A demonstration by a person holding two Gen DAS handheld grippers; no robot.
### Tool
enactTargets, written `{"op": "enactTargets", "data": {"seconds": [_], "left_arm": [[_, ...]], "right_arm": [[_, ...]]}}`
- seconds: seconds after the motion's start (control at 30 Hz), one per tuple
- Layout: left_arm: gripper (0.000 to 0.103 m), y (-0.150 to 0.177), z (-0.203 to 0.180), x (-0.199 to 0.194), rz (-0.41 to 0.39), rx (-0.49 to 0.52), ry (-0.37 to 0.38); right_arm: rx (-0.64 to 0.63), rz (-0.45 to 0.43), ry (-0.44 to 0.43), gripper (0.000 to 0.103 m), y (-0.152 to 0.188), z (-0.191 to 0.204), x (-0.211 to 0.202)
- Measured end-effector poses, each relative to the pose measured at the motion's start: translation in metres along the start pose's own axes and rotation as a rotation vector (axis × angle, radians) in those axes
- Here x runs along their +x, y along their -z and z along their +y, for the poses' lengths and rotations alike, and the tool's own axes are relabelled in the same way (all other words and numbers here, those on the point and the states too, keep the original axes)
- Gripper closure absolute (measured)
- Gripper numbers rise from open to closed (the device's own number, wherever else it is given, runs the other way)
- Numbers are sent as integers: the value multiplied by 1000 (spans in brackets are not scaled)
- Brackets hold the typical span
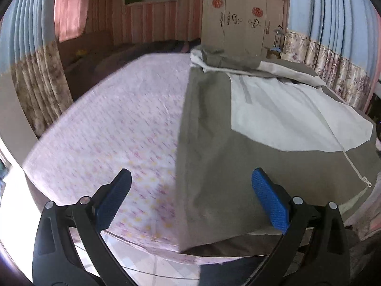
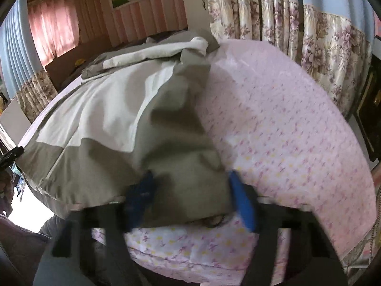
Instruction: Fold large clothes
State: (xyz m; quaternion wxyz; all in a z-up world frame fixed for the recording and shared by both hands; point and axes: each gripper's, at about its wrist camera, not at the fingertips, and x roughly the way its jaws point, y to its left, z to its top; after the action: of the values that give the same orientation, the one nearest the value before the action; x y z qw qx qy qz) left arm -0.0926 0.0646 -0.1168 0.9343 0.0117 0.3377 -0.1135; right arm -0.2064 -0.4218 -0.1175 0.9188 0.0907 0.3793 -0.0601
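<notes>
Left hand-held gripper [image 1: 190, 197]: jaws spread wide, nothing in them; blue ribbed pads, black arms, hanging over the jacket's near left edge.
Right hand-held gripper [image 2: 190, 200]: blurry, blue pads either side of a bunched fold of the jacket; can't tell if they actually pinch it.
Jacket [image 1: 238, 131]: big olive-grey and off-white one, smooth thin fabric, spread flat on the bed, white zipper [image 1: 345, 152] running down it, hood end crumpled at the far side.
Bed [image 1: 107, 131]: pink sheet with tiny purple and yellow print, rounded near edge.
Around: floral curtains [image 2: 321, 47], cream wardrobe [image 1: 243, 16].
</notes>
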Motion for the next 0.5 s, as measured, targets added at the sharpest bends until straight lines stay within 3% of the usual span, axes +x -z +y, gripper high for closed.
{"op": "enactTargets", "data": {"seconds": [0.03, 0.1, 0.23, 0.37, 0.4, 0.47, 0.5], "left_arm": [[3, 2, -1, 3, 11, -9, 8], [3, 4, -3, 6, 15, -20, 23], [3, 8, -1, 10, 17, -16, 11], [6, 10, 7, 11, 35, -71, 35], [13, 10, 7, 11, 35, -69, 35], [74, 7, 2, 10, 51, -15, 19], [78, 5, 2, 9, 55, -1, 2]], "right_arm": [[-3, -8, 7, 76, 3, 2, -2], [3, -26, -23, 90, 2, 5, -7], [-68, -64, -40, 97, 7, 25, -25], [-66, -103, -118, 98, 14, 34, -50], [-56, -112, -139, 98, 16, 34, -55], [-56, -134, -192, 98, 21, 38, -67], [-64, -140, -195, 98, 23, 40, -72]]}}
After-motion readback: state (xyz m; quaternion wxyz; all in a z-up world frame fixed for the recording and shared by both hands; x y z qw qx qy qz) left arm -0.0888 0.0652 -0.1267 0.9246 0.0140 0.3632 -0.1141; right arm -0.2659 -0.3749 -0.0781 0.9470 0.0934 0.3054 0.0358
